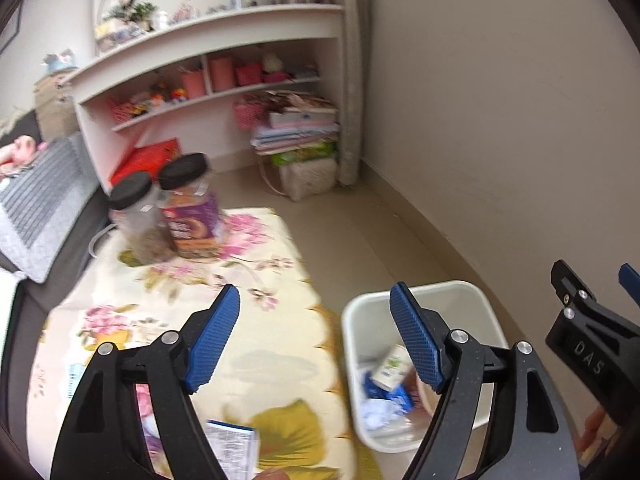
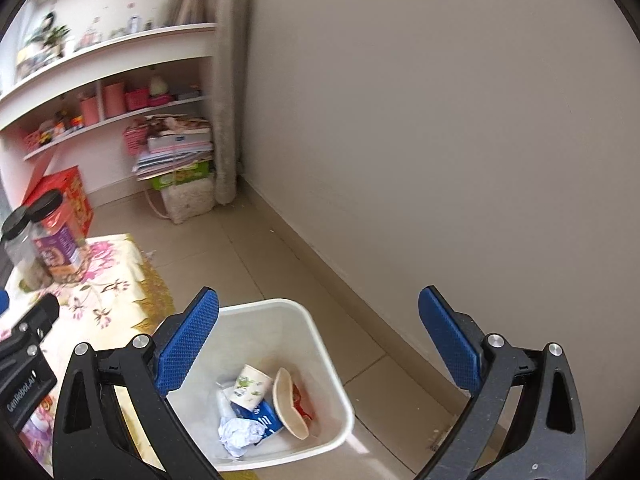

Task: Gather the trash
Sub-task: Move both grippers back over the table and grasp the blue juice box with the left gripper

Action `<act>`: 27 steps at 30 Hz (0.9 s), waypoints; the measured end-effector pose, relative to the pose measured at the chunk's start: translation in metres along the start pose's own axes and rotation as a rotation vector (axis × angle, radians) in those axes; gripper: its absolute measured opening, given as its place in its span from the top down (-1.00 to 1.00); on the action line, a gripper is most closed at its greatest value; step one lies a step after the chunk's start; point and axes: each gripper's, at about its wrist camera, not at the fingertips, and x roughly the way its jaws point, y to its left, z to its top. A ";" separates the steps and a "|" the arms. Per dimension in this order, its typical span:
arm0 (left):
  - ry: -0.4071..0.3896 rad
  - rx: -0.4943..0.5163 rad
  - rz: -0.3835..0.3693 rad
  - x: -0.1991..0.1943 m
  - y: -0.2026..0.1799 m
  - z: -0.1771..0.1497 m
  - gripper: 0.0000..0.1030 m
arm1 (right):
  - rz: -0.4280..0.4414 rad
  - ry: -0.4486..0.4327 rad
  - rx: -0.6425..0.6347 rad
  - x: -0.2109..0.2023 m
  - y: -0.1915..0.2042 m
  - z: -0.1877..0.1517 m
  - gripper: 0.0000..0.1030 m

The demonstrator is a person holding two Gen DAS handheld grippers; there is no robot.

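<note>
Binning so far: paper cup point(image 2: 250, 387), blue carton point(image 2: 264, 416), crumpled paper point(image 2: 240, 436) and a paper bowl point(image 2: 290, 404) lie in the white wastebasket point(image 2: 320, 340).
Left on table: small printed box point(image 1: 234, 450) on the floral cloth point(image 1: 280, 360), I reckon.
Left gripper point(image 1: 316, 340): jaws apart, empty.
Right gripper point(image 2: 318, 344): wide apart, empty, over the wastebasket.

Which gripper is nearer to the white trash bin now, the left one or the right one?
Right. The right gripper hangs open directly over the white trash bin. The left gripper, also open, is beside it, partly over the floral cloth.
</note>
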 end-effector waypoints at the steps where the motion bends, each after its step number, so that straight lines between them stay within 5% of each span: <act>1: -0.006 -0.002 0.015 -0.002 0.007 -0.001 -0.47 | 0.007 -0.008 -0.010 -0.003 0.006 -0.001 -0.86; 15: 0.038 -0.041 0.171 -0.007 0.101 -0.035 -0.54 | 0.126 -0.051 -0.162 -0.033 0.112 -0.017 -0.86; 27: 0.211 -0.055 0.337 0.021 0.196 -0.070 -0.54 | 0.261 0.036 -0.263 -0.038 0.197 -0.038 -0.86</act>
